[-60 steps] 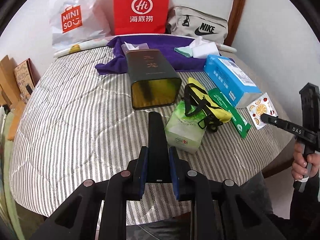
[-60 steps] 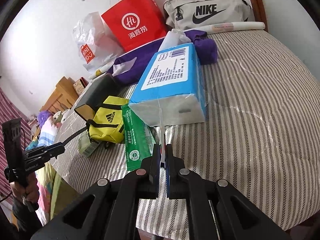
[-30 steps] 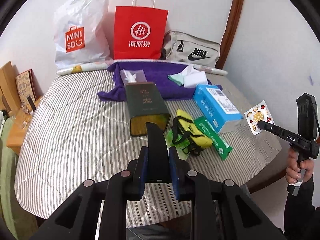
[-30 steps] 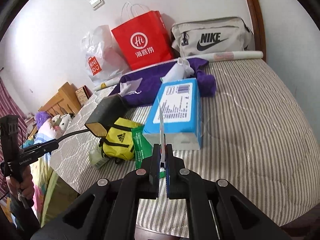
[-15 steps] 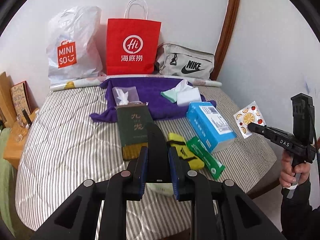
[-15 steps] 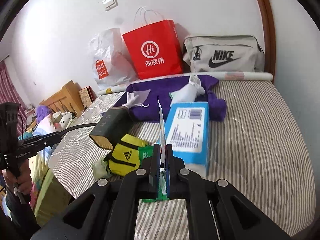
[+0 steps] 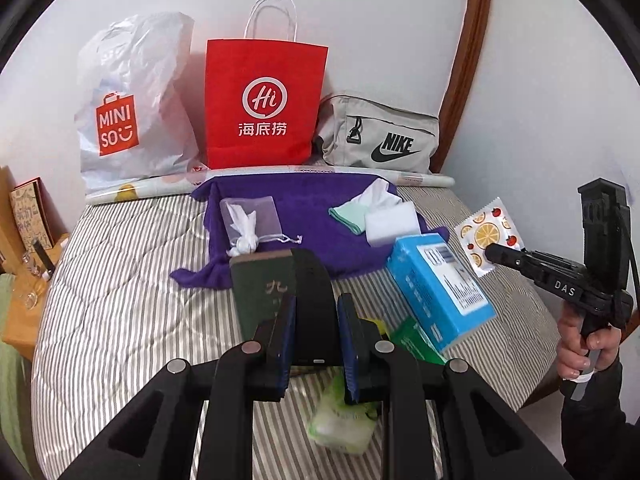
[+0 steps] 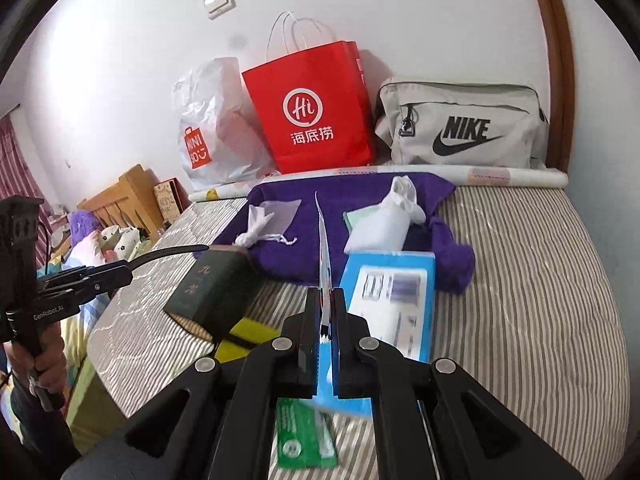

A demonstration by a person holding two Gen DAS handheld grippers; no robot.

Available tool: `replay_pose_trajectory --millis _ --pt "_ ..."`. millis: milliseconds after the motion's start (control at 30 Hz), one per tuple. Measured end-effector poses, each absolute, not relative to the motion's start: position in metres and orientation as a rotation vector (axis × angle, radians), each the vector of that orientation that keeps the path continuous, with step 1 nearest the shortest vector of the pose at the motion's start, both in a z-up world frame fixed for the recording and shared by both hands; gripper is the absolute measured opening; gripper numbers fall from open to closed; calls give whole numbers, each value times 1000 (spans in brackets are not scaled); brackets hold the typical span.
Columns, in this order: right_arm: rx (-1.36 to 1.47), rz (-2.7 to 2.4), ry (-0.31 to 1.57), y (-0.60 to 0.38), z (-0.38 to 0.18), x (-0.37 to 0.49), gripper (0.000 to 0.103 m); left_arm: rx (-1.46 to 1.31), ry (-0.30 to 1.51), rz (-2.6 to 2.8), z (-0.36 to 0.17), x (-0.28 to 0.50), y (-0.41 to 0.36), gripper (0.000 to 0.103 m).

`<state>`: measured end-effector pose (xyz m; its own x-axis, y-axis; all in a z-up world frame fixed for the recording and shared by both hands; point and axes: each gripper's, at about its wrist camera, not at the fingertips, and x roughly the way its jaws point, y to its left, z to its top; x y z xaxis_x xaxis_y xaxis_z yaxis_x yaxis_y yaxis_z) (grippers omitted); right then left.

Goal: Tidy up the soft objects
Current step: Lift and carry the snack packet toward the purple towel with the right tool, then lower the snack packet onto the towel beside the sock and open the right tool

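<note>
1. Right gripper (image 8: 327, 316): jaws nearly closed, pinching a thin fruit-print sachet (image 7: 486, 236) by its lower edge, so it stands upright clear of the bed (image 8: 540, 280).
2. Left gripper (image 7: 316, 332): pads clamped on a black flat strap (image 7: 314, 280), which curves forward toward 12 o'clock.
3. Blue tissue pack (image 8: 394, 300): lies flat at 1 o'clock of the right gripper, label up.
4. Dark green box (image 8: 212, 292): at 10 o'clock, on its side.
5. Purple towel (image 7: 308, 208): at 12 o'clock, spread as a base for a drawstring pouch (image 7: 248, 224).
6. Red bag (image 7: 264, 104): upright against the wall, a likely receptacle.
</note>
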<state>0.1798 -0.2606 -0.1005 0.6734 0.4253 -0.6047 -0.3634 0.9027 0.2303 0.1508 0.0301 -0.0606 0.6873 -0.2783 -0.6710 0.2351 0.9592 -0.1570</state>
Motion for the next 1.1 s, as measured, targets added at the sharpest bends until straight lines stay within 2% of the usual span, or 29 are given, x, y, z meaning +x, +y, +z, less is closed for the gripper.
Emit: replay_pose_trajectory --millis 600,1100 --pt "44 373 798 -252 -137 300 5 -96 833 -273 -88 244 27 20" --pt "25 395 833 -246 -145 353 5 -63 860 -237 -107 307 21 20"
